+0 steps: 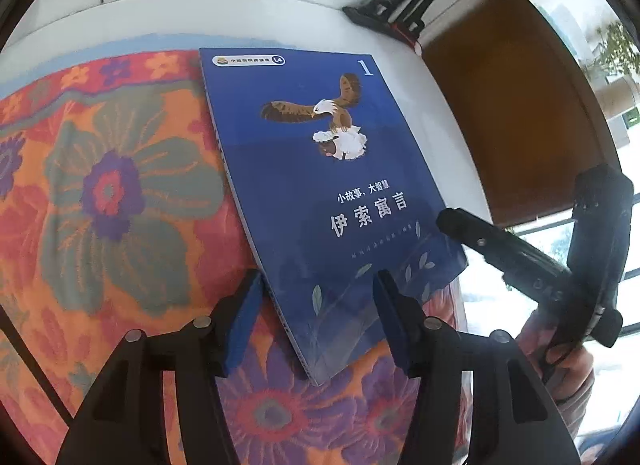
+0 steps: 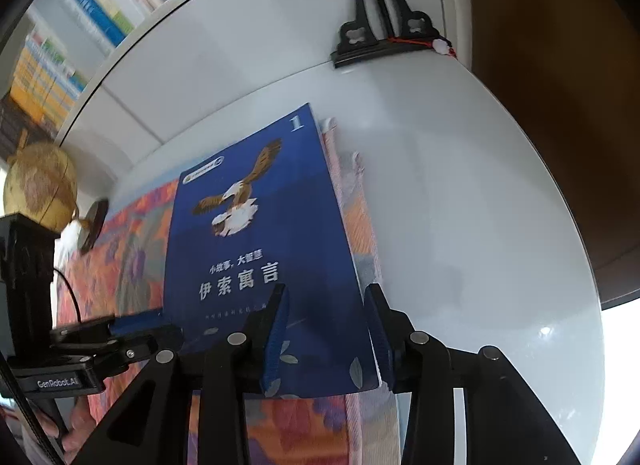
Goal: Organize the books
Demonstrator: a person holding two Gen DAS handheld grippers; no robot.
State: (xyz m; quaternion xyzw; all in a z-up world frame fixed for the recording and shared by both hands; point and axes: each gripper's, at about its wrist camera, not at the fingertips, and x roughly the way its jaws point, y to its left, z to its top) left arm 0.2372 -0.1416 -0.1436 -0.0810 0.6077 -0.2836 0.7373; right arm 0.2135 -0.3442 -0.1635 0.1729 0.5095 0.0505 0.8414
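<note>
left wrist view: blue book lies between two parted grippers

left wrist view looks down past the left gripper [image 1: 316, 285] at a blue book [image 1: 320, 185] lying flat, cover up, just ahead of the fingers. the cover shows an eagle over a sheep and a white "1" at its far corner. the jaws stand apart; the near corner of the book sits between the blue pads [image 1: 244, 317], and the pads do not press on it. the book rests on a flowered cloth [image 1: 112, 193] that spreads off to the gripper's left, over a white tabletop [image 1: 240, 17]. to the right, the right gripper [image 1: 452, 221] reaches in beside the book's near right corner, a hand [image 1: 568, 361] behind it.

from the right wrist, the right gripper [image 2: 326, 297] has its jaws apart too, straddling the book's [image 2: 260, 249] right edge without pinching it. the left gripper [image 2: 132, 325] comes in from the left. far ahead a black carved stand [image 2: 384, 37] sits on the tabletop [image 2: 460, 185]; a globe [image 2: 40, 185] stands off to the left, with shelved books [image 2: 100, 9] behind it.
</note>
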